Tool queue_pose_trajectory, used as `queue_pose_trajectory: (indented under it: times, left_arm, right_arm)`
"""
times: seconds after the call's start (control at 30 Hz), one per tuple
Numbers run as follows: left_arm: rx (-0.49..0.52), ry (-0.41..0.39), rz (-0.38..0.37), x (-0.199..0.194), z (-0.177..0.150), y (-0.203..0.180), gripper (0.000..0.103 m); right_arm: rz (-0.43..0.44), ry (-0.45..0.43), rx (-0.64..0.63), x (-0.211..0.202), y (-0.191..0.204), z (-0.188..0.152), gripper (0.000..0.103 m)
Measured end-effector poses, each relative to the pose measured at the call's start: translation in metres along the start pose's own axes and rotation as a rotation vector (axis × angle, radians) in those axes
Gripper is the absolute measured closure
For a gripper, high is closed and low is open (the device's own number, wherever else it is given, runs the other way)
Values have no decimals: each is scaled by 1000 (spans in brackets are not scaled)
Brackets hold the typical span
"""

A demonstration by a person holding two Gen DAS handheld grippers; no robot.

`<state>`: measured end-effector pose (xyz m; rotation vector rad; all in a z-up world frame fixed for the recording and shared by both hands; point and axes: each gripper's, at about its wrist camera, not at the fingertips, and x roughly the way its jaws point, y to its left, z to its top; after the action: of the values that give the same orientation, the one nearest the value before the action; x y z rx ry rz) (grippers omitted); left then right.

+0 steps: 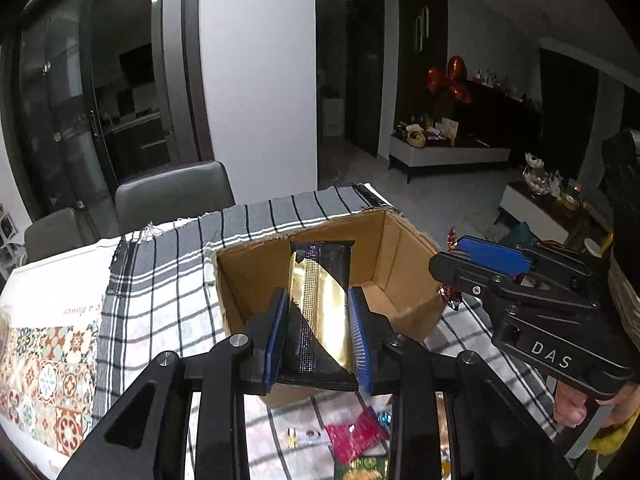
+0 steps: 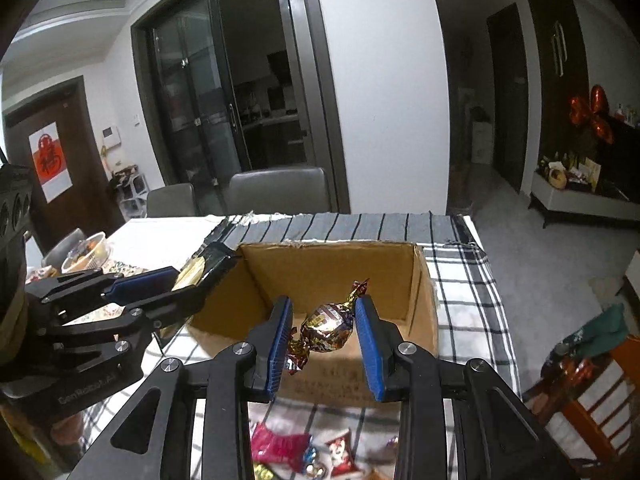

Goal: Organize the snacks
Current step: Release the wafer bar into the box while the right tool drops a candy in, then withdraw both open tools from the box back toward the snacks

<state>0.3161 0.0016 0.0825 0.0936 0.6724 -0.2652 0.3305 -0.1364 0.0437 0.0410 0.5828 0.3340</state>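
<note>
Broadly, the surface [image 1: 132, 308] is covered with a black-and-white checked cloth [image 2: 460, 280], and beside that cloth in the left wrist view lies a sheet printed with coloured tile patterns [image 1: 48, 376]. On the checked cloth stands an open cardboard box [image 2: 332, 264], its top edge ragged and its brown floor bare where visible.

The left gripper [image 1: 318, 334] is raised over the near wall of the box. Its jaws stand narrowly apart and are closed on a flat black-and-gold packet [image 1: 320, 304]; both blue pads press against the packet's sides. The packet stands roughly upright, its top reaching over the box opening. In the right wrist view the same gripper comes in from the left, the packet's end just beside the box's left wall.

The right gripper [image 2: 324, 340] is likewise over the near part of the box. Its jaws are partly closed on a foil-wrapped candy [image 2: 326, 330] with twisted ends. One twist touches the left pad and the other runs up beside the right pad; the candy's body hangs between them, above the box floor.

Below both grippers, on the cloth in front of the box, loose snacks lie scattered: a pink packet [image 2: 280, 446], a red-and-white packet [image 2: 340, 456] just beside it, and smaller wrapped sweets [image 1: 384, 418].

A person's fingers [image 1: 572, 410] grip the right gripper's handle.
</note>
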Motion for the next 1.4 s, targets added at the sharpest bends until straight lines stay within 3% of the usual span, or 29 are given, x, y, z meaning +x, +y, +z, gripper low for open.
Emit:
queue_pose_trajectory:
  times: [0.3,0.43,0.5,0.57,0.7,0.77,1.0,1.4]
  left_arm:
    - [0,51,7,46,24,6,72]
    - [-2,65,46,60,23,9,50]
    - [-14,72,39,60,21,11,48]
    - [-35,77,44,55,17,13,40]
    - [-16,44,66,34,7,8,34]
    - [-19,35,55,25,4,6,25]
    - [-20,-25,48,-17,-14,-6,24]
    - [75,-133,50,-76,-52,-39,24]
  right_arm:
    - [-22,85,17,42,-16,16,68]
    - [-84,96,4,49,-18,17,56]
    - [-84,99,17,49,-21,15,56]
    - [-90,106,28,47,-24,13,56]
    - [-100,100,12,35,-20,4,54]
    - [-102,93,13,24,-18,-1,45]
    - [-126,41,28,-19,-9,-20,45]
    - [-130,-19,65,-74,0,-57,45]
